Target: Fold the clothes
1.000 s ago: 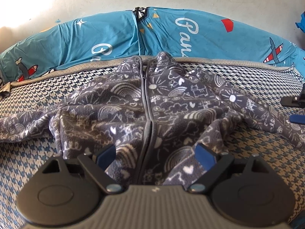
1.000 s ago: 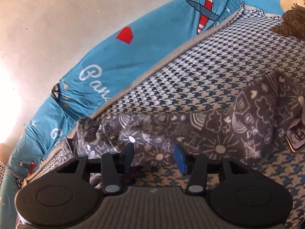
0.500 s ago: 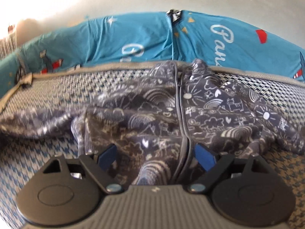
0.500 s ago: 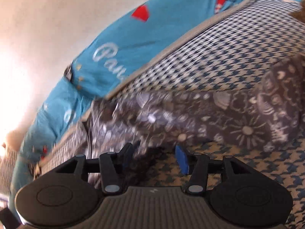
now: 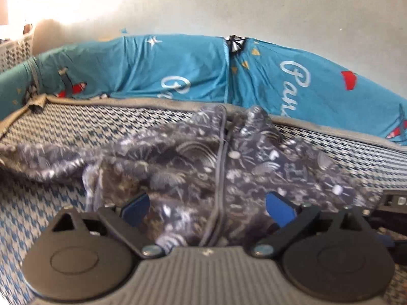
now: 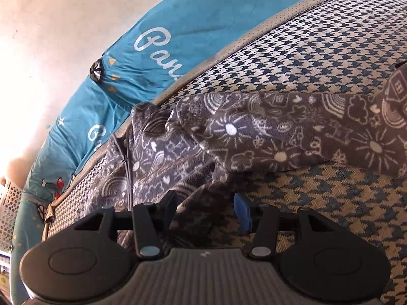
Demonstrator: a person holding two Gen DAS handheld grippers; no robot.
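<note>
Patterned grey zip-up jacket [image 5: 229, 167] spread front-up on the houndstooth mattress [image 5: 76, 132], collar toward the blue printed bumper [image 5: 178, 71] at the far edge. One sleeve [image 5: 48, 160] runs out flat to the left, the other sleeve [image 6: 318, 137] to the right; the body is wrinkled, and no folded edge or stacked layer can be made out. Left gripper [image 5: 207, 207] sits over the hem astride the zip, its fingers well apart with cloth between them. Right gripper [image 6: 204, 209] is low at the right hem corner, fingers likewise apart around a ridge of fabric. Judged from this lie, both sleeves and the body remain to be folded.
</note>
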